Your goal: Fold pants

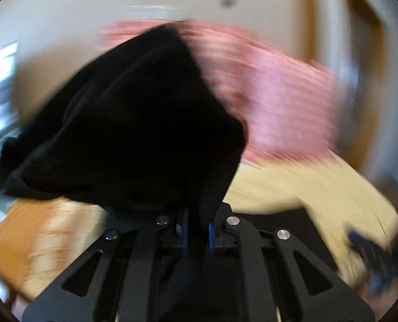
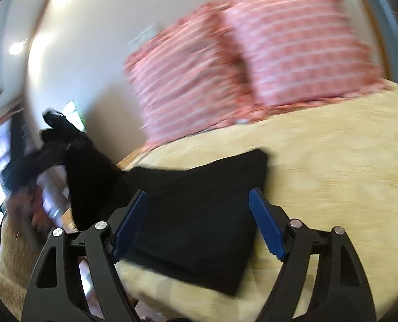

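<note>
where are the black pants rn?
The black pants lie on the tan bedspread in front of the pink striped pillows, between the open right gripper's fingers; one end is lifted at left, clamped in the left gripper.

No text, label, brand, number or sign can be read in either view. Both pictures are smeared by motion blur. The only pattern is pale stripes across the pink pillows [image 2: 252,64], and it forms no letters or figures.
</note>
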Demonstrator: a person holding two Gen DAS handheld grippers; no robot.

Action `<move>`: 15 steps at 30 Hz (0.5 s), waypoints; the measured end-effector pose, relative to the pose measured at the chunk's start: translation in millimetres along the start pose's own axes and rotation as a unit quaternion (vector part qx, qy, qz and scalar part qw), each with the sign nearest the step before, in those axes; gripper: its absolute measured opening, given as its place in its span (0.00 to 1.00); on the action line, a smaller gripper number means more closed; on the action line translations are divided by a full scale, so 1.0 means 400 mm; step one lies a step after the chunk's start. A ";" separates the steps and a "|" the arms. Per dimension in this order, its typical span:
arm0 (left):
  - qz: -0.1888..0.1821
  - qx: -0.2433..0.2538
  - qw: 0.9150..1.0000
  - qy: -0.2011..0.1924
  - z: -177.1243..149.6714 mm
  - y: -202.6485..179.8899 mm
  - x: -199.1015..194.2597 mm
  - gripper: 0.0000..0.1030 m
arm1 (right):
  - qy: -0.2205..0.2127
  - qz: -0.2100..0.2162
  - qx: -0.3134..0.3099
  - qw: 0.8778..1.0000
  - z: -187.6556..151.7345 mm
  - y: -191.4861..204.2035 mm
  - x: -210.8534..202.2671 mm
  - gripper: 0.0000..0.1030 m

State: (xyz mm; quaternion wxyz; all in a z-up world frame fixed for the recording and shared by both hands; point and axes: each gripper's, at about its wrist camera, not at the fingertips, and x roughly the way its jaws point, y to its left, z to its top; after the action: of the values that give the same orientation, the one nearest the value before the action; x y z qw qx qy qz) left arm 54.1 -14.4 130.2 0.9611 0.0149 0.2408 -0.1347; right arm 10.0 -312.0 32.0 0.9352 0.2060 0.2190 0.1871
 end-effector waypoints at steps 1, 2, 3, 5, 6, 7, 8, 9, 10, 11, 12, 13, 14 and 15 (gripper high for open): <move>-0.039 0.037 0.998 0.025 -0.029 -0.068 0.024 0.10 | -0.008 -0.017 0.014 1.000 0.002 -0.028 -0.016 0.78; -0.072 0.069 0.993 0.055 -0.066 -0.127 0.051 0.10 | -0.012 -0.028 0.024 0.999 0.004 -0.047 -0.025 0.78; -0.088 0.088 0.989 0.080 -0.097 -0.162 0.072 0.10 | -0.015 -0.038 0.033 0.999 0.004 -0.066 -0.036 0.78; -0.092 0.129 0.977 0.140 -0.184 -0.219 0.131 0.10 | -0.020 -0.052 0.052 0.997 0.002 -0.098 -0.054 0.78; -0.088 0.137 0.976 0.145 -0.205 -0.225 0.142 0.10 | -0.021 -0.057 0.057 0.996 -0.001 -0.109 -0.060 0.78; -0.083 0.143 0.976 0.143 -0.221 -0.225 0.144 0.10 | -0.021 -0.063 0.063 0.996 -0.004 -0.123 -0.068 0.78; -0.081 0.145 0.976 0.138 -0.223 -0.224 0.139 0.10 | -0.021 -0.065 0.066 0.995 -0.004 -0.128 -0.065 0.78; -0.080 0.144 0.977 0.136 -0.224 -0.223 0.134 0.10 | -0.020 -0.067 0.068 0.995 -0.003 -0.133 -0.062 0.78; -0.077 0.148 0.977 0.136 -0.225 -0.222 0.130 0.10 | -0.018 -0.066 0.073 0.995 -0.004 -0.138 -0.057 0.78; -0.075 0.153 0.976 0.135 -0.227 -0.220 0.129 0.10 | -0.017 -0.062 0.078 0.995 -0.004 -0.140 -0.053 0.78; -0.074 0.154 0.976 0.135 -0.229 -0.217 0.131 0.10 | -0.016 -0.058 0.082 0.995 -0.009 -0.139 -0.051 0.78; -0.075 0.152 0.976 0.137 -0.232 -0.216 0.129 0.10 | -0.015 -0.054 0.081 0.995 -0.011 -0.134 -0.050 0.78; -0.077 0.148 0.976 0.137 -0.233 -0.214 0.129 0.10 | -0.013 -0.053 0.077 0.996 -0.013 -0.129 -0.048 0.78; -0.077 0.147 0.977 0.137 -0.231 -0.214 0.132 0.10 | -0.011 -0.052 0.075 0.996 -0.013 -0.128 -0.045 0.78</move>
State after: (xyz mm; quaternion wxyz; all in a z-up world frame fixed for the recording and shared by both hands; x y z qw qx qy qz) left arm 33.7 -101.4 27.0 0.8932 0.1556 0.3479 -0.2389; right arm 5.9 -361.5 9.8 0.9280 0.2656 0.2326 0.1193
